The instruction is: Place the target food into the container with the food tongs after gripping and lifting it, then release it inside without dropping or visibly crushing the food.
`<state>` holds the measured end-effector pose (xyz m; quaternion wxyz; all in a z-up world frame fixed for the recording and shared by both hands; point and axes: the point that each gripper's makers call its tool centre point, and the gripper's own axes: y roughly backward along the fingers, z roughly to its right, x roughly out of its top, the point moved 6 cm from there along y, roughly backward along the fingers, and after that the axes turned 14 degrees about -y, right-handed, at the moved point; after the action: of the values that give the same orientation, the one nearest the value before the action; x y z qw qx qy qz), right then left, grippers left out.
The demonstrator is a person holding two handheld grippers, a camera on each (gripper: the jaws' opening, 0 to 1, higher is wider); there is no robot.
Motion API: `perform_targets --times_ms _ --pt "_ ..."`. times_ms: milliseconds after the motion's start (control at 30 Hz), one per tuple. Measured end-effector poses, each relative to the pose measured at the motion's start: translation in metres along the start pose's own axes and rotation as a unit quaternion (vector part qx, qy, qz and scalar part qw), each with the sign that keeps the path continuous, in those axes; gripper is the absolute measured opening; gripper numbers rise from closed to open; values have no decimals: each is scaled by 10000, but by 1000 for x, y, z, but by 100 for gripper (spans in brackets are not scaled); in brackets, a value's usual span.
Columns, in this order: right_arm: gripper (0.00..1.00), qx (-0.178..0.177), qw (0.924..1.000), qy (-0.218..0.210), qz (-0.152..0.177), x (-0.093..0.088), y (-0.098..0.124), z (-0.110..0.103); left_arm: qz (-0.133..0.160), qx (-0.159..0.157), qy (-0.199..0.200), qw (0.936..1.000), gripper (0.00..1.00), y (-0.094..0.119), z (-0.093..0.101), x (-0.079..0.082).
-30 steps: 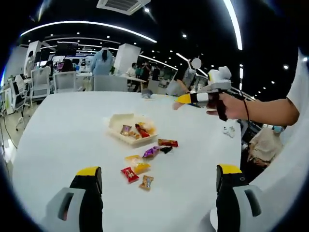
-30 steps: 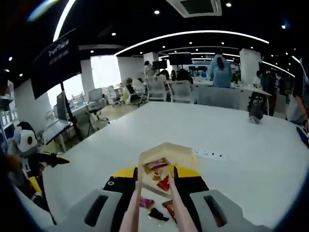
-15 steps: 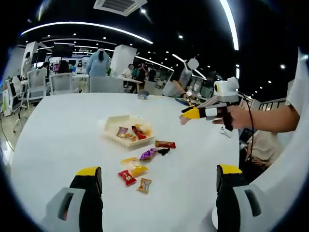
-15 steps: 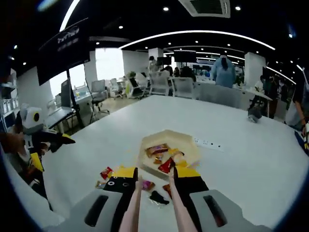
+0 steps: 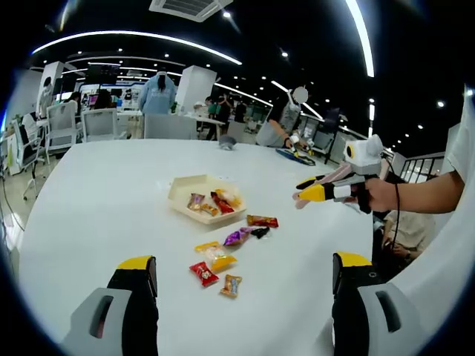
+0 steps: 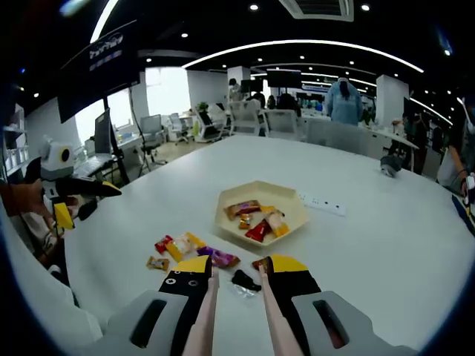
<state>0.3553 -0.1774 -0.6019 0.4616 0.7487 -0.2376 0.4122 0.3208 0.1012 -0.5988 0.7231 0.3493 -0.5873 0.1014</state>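
Several wrapped snacks (image 5: 215, 256) loose on white table (image 5: 96, 193), just beside beige container (image 5: 178, 194); more wrapped pieces inside it. Pink food tongs (image 6: 206, 311) pinched between jaws of right gripper (image 6: 241, 265), both tong arms pressed from outside, tong tips a little apart. Black packet (image 6: 241, 280) flat on table just ahead of tong tips, in the gap between them, near container but outside it. Purple and yellow pieces close on its left in right gripper view. Left gripper (image 5: 245, 261) well apart from the snacks, jaws spread wide.
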Motion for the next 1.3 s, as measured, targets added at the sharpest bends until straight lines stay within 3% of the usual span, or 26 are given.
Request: perform_targets --times_ms 100,167,800,1300 --pt "29 -1 9999 46 -97 -5 -3 4 -216 -235 -117 9994 99 -5 4 -4" --pt "29 23 9999 59 -117 -6 -5 7 -271 -192 -233 9992 99 -5 4 -5" --pt "29 422 9962 462 -603 -17 -44 15 -387 80 -43 9992 99 -2 -7 -4" --pt "28 655 9929 448 -890 -31 -71 22 -539 265 111 9981 99 -3 -16 -9"
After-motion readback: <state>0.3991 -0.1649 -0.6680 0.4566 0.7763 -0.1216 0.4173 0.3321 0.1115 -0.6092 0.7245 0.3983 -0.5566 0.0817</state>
